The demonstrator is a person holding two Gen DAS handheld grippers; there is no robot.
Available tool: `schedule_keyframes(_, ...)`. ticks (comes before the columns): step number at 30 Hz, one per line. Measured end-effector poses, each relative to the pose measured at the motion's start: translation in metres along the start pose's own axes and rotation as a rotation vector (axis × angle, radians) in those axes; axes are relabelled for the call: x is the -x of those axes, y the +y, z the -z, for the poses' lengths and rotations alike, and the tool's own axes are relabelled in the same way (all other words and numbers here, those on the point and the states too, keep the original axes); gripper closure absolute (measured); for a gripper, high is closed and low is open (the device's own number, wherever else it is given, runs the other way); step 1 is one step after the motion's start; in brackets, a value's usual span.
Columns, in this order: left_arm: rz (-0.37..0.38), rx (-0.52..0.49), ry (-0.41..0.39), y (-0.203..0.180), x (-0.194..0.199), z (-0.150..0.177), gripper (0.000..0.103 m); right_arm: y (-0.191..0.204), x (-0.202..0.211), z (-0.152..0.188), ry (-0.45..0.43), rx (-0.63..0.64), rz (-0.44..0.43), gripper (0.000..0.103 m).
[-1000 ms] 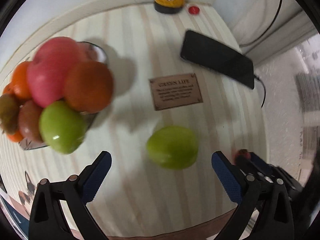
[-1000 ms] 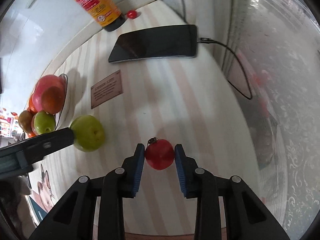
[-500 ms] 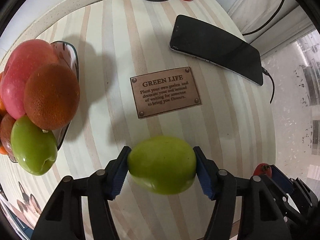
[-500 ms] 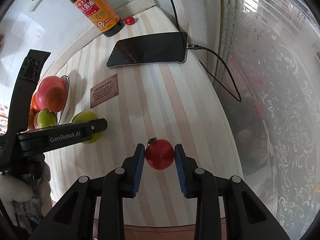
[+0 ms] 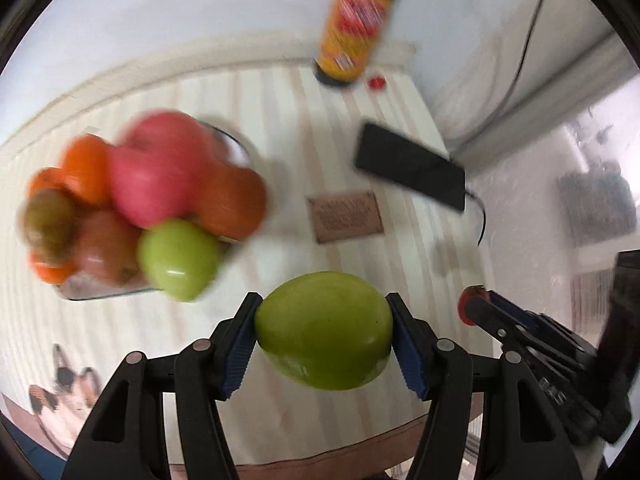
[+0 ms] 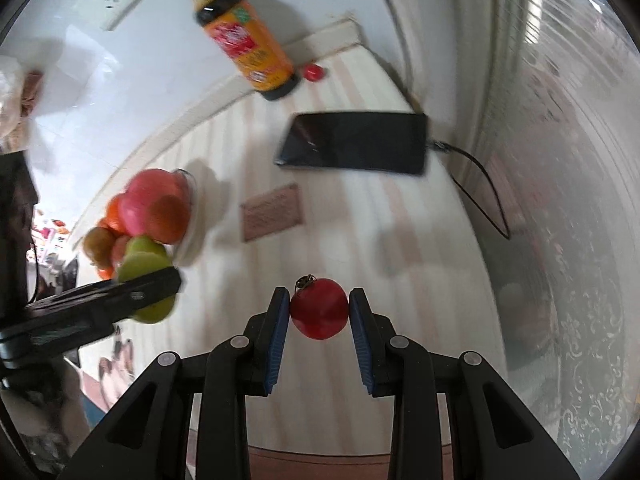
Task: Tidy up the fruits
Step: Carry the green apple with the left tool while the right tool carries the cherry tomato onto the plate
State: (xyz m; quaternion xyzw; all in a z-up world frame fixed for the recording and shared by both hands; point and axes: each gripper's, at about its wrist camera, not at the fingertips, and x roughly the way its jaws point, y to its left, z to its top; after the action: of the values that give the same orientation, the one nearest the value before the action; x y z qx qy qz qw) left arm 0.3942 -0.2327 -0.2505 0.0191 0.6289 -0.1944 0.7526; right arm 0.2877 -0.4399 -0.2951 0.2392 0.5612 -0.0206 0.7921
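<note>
My left hand-held gripper (image 5: 324, 332) is clamped on a green apple (image 5: 325, 330), blue ribbed pads pressed into both its flanks, and it hangs clear of the striped surface (image 5: 280, 120), to the right of the fruit bowl (image 5: 236, 148). My right hand-held gripper (image 6: 319, 312) pinches a small red tomato (image 6: 319, 308) between narrow jaws, well to the right of that bowl, also off the surface.

I judge the job well along. The bowl is already heaped: a big pink-red apple (image 5: 160, 172), several oranges (image 5: 232, 208), a brownish fruit at its far side and a second green apple (image 5: 178, 258) perched at the near edge. What I carry still has to go in, and one more small red tomato (image 6: 313, 72) lies far beyond the bowl beside the sauce bottle (image 6: 248, 52).

The held apple is smooth, waxy and slightly lopsided, with a glossy highlight. The tomato is round, shiny and taut-skinned, with a dry dark stalk on top. The bowl looks like clear glass with a thin rim. The surface is a matte cloth or laminate in pale cream and pink stripes, with a flat brown plaque (image 5: 346, 216) and a glossy black phone (image 5: 410, 170) right of the bowl. The pile is tall, so I think room for more fruit is tight.
</note>
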Motion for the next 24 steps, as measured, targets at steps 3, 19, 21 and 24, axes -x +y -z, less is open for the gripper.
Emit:
schedule_keyframes(3,-0.02,0.034,-0.043,0.025,0.037,-0.003,0.044,0.024,0.002,-0.01,-0.01,0.037,-0.039,0.07)
schedule_keyframes(19,-0.169,0.156,0.035,0.149,0.012,-0.09,0.043,0.149,-0.095,-0.114,0.136,0.087,-0.275,0.07)
schedule_keyframes(21,-0.172,0.156,0.068,0.152,0.001,-0.095,0.043,0.15,-0.115,-0.124,0.178,0.063,-0.271,0.07)
schedule_keyframes(24,-0.186,0.154,0.104,0.154,-0.009,-0.097,0.043,0.148,-0.137,-0.132,0.221,0.049,-0.253,0.07)
